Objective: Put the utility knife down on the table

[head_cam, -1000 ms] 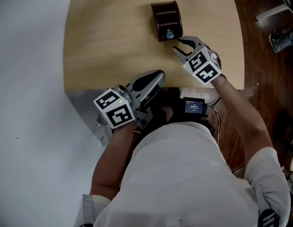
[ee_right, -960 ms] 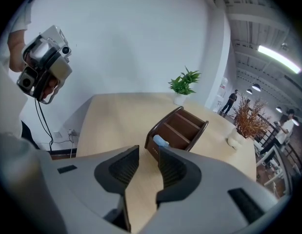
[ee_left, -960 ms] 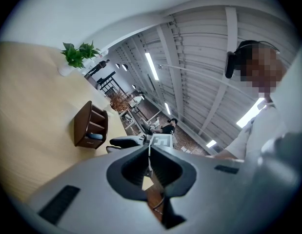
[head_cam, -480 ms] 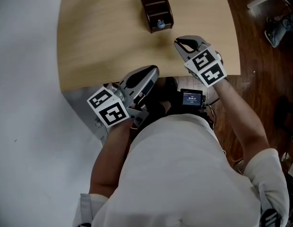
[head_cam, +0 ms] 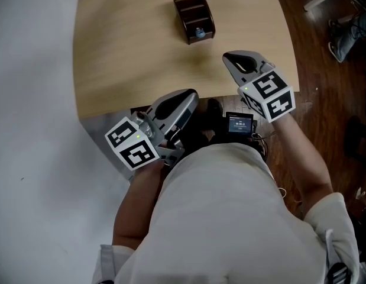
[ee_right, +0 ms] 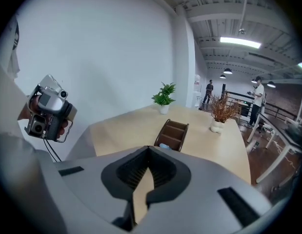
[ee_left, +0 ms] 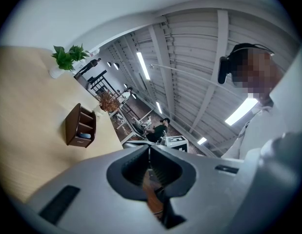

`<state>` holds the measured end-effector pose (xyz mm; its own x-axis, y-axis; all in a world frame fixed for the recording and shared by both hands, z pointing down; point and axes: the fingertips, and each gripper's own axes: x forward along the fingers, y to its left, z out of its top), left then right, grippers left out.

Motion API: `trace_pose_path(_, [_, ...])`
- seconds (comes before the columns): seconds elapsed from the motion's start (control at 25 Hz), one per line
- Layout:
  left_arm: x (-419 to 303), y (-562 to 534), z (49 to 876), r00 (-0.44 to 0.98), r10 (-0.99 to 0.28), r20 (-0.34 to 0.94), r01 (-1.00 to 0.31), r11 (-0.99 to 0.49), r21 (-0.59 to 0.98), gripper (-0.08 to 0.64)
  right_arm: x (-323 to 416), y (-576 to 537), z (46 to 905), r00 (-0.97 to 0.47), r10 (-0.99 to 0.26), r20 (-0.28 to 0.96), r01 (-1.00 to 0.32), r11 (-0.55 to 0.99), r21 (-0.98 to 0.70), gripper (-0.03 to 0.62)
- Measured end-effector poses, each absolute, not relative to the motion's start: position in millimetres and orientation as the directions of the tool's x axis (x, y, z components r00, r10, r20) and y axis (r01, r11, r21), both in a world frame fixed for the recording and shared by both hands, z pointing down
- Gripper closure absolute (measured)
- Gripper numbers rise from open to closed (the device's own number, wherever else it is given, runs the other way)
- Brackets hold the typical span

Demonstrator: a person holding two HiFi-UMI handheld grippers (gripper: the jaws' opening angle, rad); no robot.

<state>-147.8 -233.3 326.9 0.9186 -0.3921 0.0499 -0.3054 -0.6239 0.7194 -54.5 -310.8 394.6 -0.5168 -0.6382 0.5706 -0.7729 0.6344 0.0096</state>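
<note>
Pale, matte wood table (head_cam: pixel 129 58) carries a dark brown, box-shaped organizer (head_cam: pixel 191 10). In its near compartment sits what is likely the utility knife (head_cam: pixel 198 33), small and blue; only one end shows, so its long axis is unclear. It lies at eleven o'clock from the right gripper (head_cam: pixel 229 57) — the nearer one — whose smooth grey jaws have just been closing and meet on nothing. The left gripper (head_cam: pixel 190 93), at the table's near edge, is likewise closed and empty — organizer at one o'clock.

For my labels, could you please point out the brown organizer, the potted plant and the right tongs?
brown organizer (head_cam: pixel 193 18): head view, its middle.
potted plant (ee_right: pixel 164 94): right gripper view, leaves.
right tongs (ee_right: pixel 148 148): right gripper view, closed tips.
</note>
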Motion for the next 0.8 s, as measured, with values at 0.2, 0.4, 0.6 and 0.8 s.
trace_pose_path(0.2, [-150, -229, 320, 0.926, -0.375, 0.043, -0.294, -0.645, 0.706, 0.555, -50, -304, 381, -0.520, -0.656, 0.547, -0.794, 0.607, -0.027, 0.591])
trace_pose_path(0.4, [-150, -226, 324, 0.932, -0.359, 0.048, -0.286, -0.648, 0.706, 0.555, -42, -298, 376, -0.523, -0.672, 0.525, -0.813, 0.577, -0.071, 0.591])
trace_pose_path(0.6, [-156, -222, 335, 0.926, -0.372, 0.061, -0.299, -0.628, 0.719, 0.555, -35, -285, 371, -0.521, -0.686, 0.508, -0.823, 0.562, -0.085, 0.591])
trace_pose_path(0.8, [-157, -216, 334, 0.930, -0.362, 0.066, -0.295, -0.625, 0.723, 0.555, -32, -269, 359, -0.520, -0.696, 0.495, -0.827, 0.556, -0.087, 0.591])
